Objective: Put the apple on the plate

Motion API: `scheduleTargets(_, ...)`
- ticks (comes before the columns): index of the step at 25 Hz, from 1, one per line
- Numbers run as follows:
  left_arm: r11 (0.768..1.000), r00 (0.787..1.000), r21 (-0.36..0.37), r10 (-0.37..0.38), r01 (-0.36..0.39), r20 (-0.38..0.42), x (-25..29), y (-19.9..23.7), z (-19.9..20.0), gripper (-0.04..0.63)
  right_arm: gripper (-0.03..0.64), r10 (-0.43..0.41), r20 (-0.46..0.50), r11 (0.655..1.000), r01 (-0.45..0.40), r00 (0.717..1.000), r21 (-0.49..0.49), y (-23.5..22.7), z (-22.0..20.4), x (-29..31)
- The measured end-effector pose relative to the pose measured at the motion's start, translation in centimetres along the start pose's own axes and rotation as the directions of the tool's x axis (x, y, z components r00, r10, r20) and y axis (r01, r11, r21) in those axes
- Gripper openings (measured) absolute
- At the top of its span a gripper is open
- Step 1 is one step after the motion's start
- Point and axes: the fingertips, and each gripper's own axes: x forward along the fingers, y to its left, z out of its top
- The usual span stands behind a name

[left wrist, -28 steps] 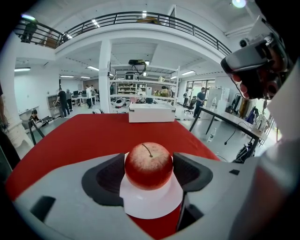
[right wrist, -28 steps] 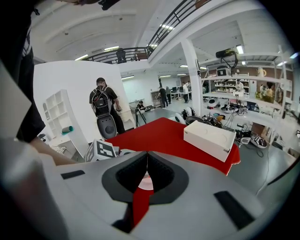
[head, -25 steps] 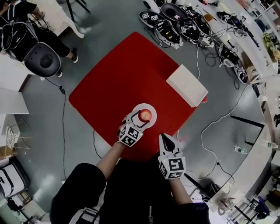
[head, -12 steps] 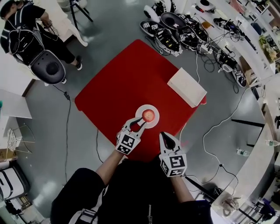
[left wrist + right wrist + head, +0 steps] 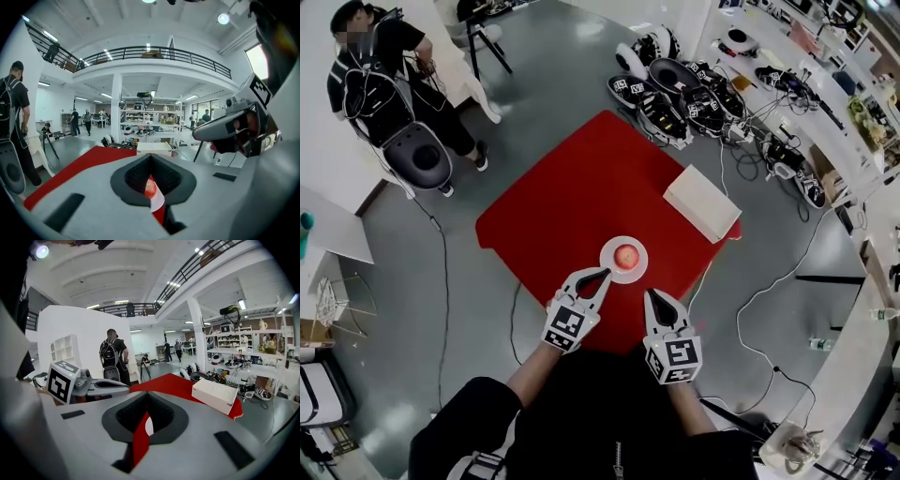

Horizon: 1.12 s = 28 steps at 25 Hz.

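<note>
- Since a second ago, our left gripper (image 5: 598, 277) has drawn back from the plate (image 5: 607, 266) towards us and risen. Its jaws have just been closing with nothing between them.
- We see the apple (image 5: 626, 254) sitting in the middle of the plate, free of both grippers, so we judge the placing done.
- Our left gripper's jaws now meet, leaving only a thin slit, through which its own view shows the apple (image 5: 149, 189) ahead.
- Our right gripper (image 5: 653, 298) hangs just beside the plate on the near side, its jaws also together and empty.
- To finish well, we would keep both grippers backing off high and straight, clear of the plate's rim, so the apple is not set rolling.
- Round the plate lies the red table (image 5: 572, 197), with a white box (image 5: 701, 202) near its far right corner.
- We read no brand or words anywhere. The only print is the black square markers on the gripper cubes, too coarse to read as text.
</note>
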Motion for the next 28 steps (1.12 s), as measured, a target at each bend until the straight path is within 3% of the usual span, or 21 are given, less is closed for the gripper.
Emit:
scheduleTargets(8, 1.0, 0.999, 0.021, -0.018, 0.017, 0.029, -2.4, -1.3, 2.7, 0.006, 0.011, -0.002, 0.04, 1.0, 0.003, 0.999, -0.013, 1.2, 1.1, -1.1)
scheduleTargets(28, 0.999, 0.999, 0.014, -0.033, 0.033, 0.016, -3.7, -1.7, 2.6, 0.006, 0.009, 0.017, 0.038, 0.999, -0.016, 0.999, -0.045, 2.7, 1.3, -1.1)
